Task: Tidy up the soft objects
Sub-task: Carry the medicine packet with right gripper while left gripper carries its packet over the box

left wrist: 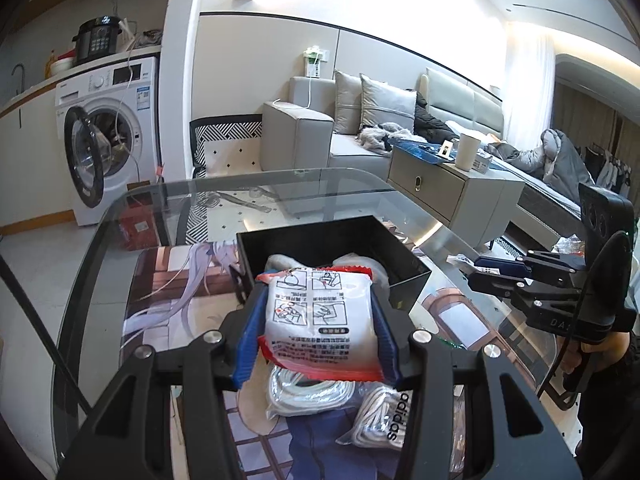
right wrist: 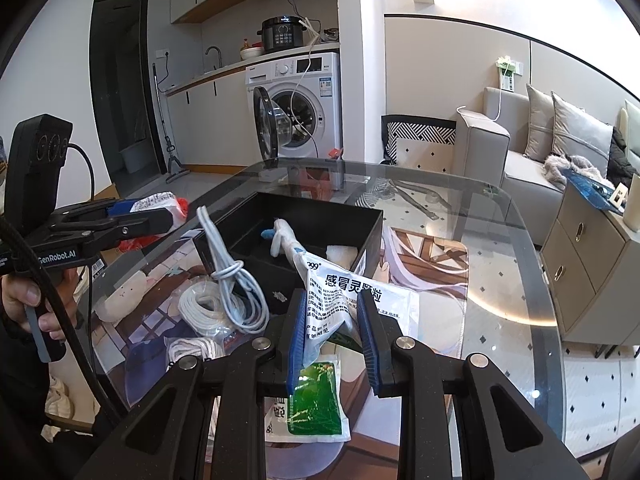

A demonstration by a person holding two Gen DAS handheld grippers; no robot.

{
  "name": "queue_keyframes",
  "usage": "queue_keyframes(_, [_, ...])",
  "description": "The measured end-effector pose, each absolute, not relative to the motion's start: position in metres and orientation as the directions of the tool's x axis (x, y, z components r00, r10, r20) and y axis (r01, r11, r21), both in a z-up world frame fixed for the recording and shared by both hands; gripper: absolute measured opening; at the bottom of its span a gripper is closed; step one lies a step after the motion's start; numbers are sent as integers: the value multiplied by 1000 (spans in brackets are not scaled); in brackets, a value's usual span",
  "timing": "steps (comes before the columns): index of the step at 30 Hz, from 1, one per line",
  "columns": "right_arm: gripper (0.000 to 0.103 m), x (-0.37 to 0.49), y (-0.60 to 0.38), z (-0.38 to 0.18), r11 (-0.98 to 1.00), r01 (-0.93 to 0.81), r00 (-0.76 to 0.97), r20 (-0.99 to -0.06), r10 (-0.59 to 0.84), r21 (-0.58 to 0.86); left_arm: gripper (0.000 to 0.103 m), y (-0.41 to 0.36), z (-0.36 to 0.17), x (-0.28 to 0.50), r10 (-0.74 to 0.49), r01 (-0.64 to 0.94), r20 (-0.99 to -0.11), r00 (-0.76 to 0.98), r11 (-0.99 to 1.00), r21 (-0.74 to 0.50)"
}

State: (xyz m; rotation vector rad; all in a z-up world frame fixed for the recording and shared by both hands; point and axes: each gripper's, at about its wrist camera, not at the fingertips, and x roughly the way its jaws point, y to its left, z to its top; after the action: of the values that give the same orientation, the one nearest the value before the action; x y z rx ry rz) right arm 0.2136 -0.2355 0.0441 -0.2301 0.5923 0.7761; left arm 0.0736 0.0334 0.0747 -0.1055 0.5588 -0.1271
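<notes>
My left gripper [left wrist: 320, 312] is shut on a white packet with red edges [left wrist: 322, 316], held above the table just before the black box [left wrist: 404, 268]. The box holds white soft items [right wrist: 282, 236]. In the right wrist view my right gripper [right wrist: 332, 320] has its blue pads around a white medicine bag with Chinese print [right wrist: 344, 296]; the pads look slightly apart and the bag hangs loosely between them. A green packet [right wrist: 316, 400] lies under it. The left gripper [right wrist: 132, 216] shows at left with its packet.
A white cable [right wrist: 228, 280], rope coils [right wrist: 200, 304] and a bagged adidas lace [left wrist: 384, 416] lie on the printed mat on the glass table [right wrist: 500, 280]. A plush toy [right wrist: 124, 292] lies at left. A sofa, side cabinet and washing machine stand beyond.
</notes>
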Motion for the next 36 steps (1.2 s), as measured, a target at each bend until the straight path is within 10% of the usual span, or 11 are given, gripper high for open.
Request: queue_keyframes(36, [25, 253, -180, 71, 602, -793, 487, -494, 721, 97, 49, 50, 61, 152, -100, -2, -547, 831, 983, -182])
